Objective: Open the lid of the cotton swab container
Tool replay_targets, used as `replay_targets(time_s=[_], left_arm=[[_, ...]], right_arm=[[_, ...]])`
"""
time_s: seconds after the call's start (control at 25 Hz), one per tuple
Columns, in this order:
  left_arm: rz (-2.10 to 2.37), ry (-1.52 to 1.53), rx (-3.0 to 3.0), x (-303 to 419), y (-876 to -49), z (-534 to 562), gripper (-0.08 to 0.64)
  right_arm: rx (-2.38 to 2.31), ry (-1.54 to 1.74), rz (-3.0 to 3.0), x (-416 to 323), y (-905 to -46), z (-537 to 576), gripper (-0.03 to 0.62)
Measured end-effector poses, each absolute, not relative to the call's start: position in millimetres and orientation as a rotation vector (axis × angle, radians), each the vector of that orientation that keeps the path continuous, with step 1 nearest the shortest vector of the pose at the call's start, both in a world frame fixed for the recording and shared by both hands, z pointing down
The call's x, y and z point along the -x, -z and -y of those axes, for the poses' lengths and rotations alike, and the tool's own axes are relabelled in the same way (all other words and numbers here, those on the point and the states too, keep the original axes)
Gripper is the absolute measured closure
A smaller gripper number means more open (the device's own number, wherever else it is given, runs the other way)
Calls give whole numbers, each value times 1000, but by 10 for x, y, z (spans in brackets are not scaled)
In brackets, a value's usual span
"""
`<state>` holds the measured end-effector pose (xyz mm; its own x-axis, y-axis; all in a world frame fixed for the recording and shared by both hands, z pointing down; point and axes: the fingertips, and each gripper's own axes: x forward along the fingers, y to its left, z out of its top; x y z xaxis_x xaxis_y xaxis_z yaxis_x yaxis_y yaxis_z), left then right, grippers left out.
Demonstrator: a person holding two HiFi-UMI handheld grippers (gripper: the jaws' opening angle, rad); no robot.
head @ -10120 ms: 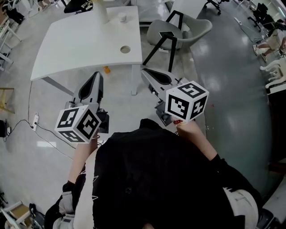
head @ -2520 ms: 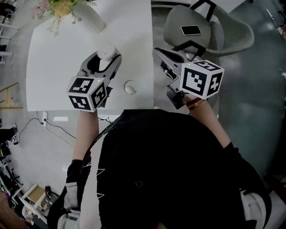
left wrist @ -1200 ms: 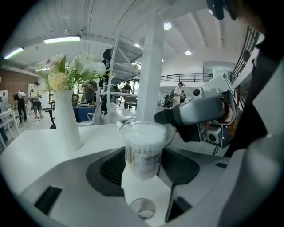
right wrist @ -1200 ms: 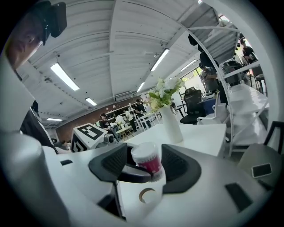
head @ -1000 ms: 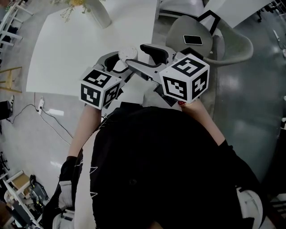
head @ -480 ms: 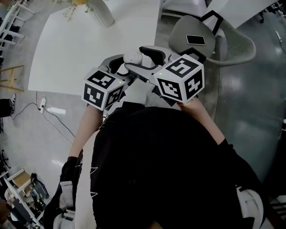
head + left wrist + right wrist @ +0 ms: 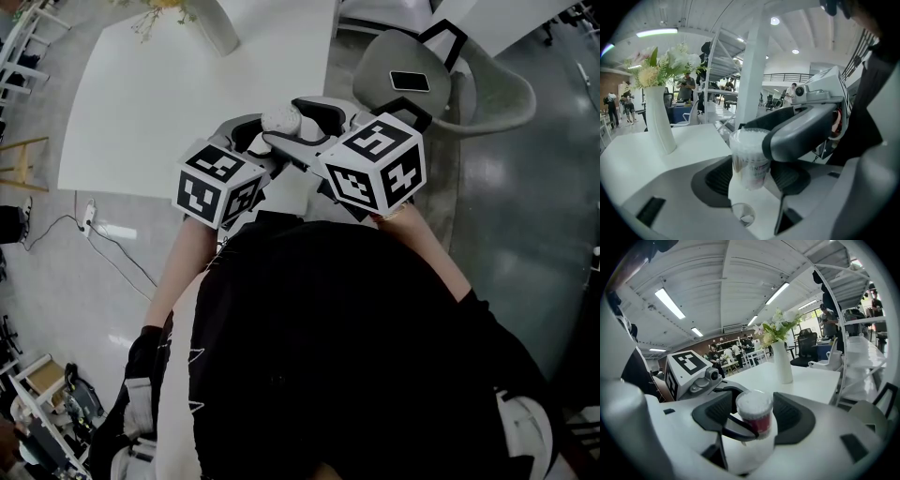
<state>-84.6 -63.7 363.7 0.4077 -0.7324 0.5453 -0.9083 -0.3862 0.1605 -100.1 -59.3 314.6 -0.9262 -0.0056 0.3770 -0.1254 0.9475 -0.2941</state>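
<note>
The cotton swab container is a clear round tub with a white lid, held upright above the table's near edge. My left gripper is shut on its lower body, one pad on each side. From the right, my right gripper reaches across, and its pads sit against the lidded top on both sides. The lid is on the tub. In the left gripper view a grey finger of the right gripper crosses the tub's upper right.
The white table carries a white vase of flowers at its far side and has a round cable hole below the tub. A grey chair with a phone on it stands at the right.
2.5 s ago the right gripper hung apart at the right; it has come left and now brackets the tub's top. Over the last second both grippers barely shifted.
</note>
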Motion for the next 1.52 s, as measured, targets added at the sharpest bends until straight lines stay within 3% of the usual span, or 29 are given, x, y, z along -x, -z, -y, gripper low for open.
replay_targets(time_s=[0.28, 1.52], left_arm=[[1400, -556, -2225, 812, -3609, 650, 296], [1518, -527, -2251, 857, -3423, 798, 304]], right_arm=[[-126, -393, 2716, 965, -3159, 639, 342], [-131, -616, 2779, 957, -2984, 833, 350]])
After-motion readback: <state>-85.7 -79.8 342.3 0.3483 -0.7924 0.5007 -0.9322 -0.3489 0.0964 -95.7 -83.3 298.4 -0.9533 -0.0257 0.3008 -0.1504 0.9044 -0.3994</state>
